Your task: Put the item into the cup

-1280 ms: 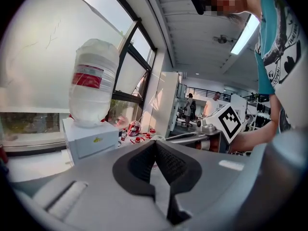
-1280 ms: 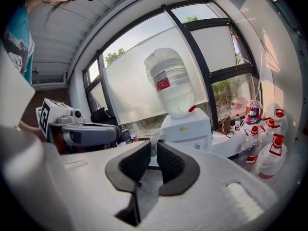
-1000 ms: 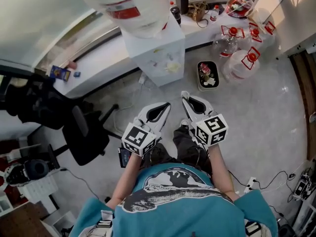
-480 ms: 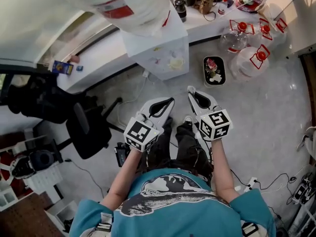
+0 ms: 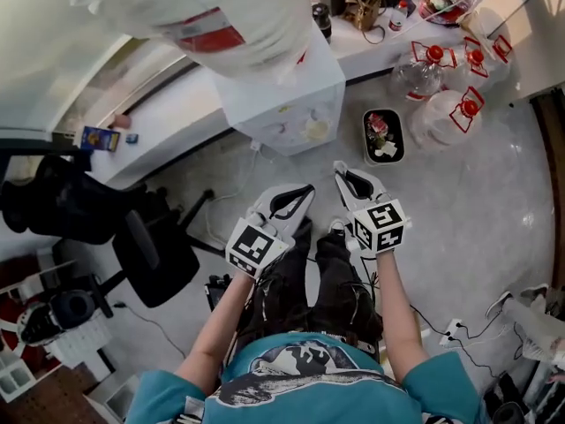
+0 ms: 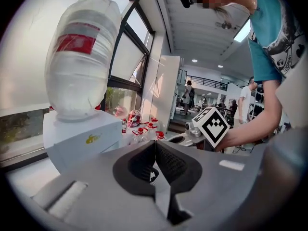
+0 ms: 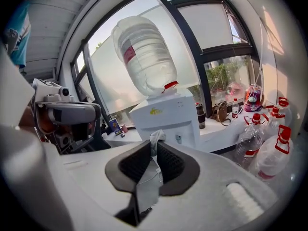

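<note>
Dispenser (image 5: 282, 95), a white floor-standing water unit with an inverted bottle (image 5: 203, 16) on top, stood straight ahead of the person and was the largest object facing both tools. A dark office chair (image 5: 154, 246) stood to the left of it. No cup could be identified in any view, so the direction from tool to target could not be fixed.

The right gripper (image 5: 344, 173) pointed forward at the dispenser front. Its jaws were clamped on the item (image 7: 156, 137), a thin pale strip with a crumpled end. The strip's long axis ran along the jaw gap. The crumpled end stood just proud of the tips, and the rest trailed back toward the gripper body.

The left gripper (image 5: 300, 193) was held just beside the right at like height. Its jaws were closed tip to tip with nothing between them. The right gripper was therefore judged to be the delivering tool, once a cup was located.
</note>
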### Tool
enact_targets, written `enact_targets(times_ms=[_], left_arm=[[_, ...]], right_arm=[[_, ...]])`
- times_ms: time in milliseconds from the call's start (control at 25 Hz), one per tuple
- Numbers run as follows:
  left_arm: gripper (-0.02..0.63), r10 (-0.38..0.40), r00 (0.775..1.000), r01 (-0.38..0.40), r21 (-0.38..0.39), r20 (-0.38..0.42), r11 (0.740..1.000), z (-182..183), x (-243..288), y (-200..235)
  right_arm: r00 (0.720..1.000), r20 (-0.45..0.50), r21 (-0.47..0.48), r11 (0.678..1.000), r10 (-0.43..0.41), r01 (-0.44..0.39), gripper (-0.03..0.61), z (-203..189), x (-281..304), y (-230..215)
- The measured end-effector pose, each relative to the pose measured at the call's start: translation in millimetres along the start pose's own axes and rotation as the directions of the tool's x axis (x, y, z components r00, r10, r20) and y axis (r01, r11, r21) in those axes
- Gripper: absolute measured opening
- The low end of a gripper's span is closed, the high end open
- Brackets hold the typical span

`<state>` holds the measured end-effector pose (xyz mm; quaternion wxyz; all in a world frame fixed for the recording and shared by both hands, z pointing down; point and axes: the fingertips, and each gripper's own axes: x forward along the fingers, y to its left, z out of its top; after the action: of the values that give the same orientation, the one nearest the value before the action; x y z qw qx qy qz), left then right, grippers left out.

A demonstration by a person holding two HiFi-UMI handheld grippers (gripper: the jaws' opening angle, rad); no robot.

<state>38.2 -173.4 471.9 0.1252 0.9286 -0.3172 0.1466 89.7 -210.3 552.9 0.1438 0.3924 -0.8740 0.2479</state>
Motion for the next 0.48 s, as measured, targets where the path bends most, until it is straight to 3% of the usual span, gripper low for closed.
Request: enact_targets(times_ms=[200, 480], left_arm=[[0.009, 0.001, 0.999, 0.001, 0.046, -0.042, 0.999, -22.8, 14.3, 26.7], [0.009, 0.020, 0.999, -0.018, 0.031, -0.050, 0.999, -50.4, 21.5, 63.3]], right_arm=[[0.999, -0.043, 0.004, 1.000, -0.026, 0.026, 0.043, -17.6, 30.6, -19.9], [0.993, -0.111, -0.036, 0.999, -0.035, 0.031, 0.043, -43.3, 83.2, -49.0]])
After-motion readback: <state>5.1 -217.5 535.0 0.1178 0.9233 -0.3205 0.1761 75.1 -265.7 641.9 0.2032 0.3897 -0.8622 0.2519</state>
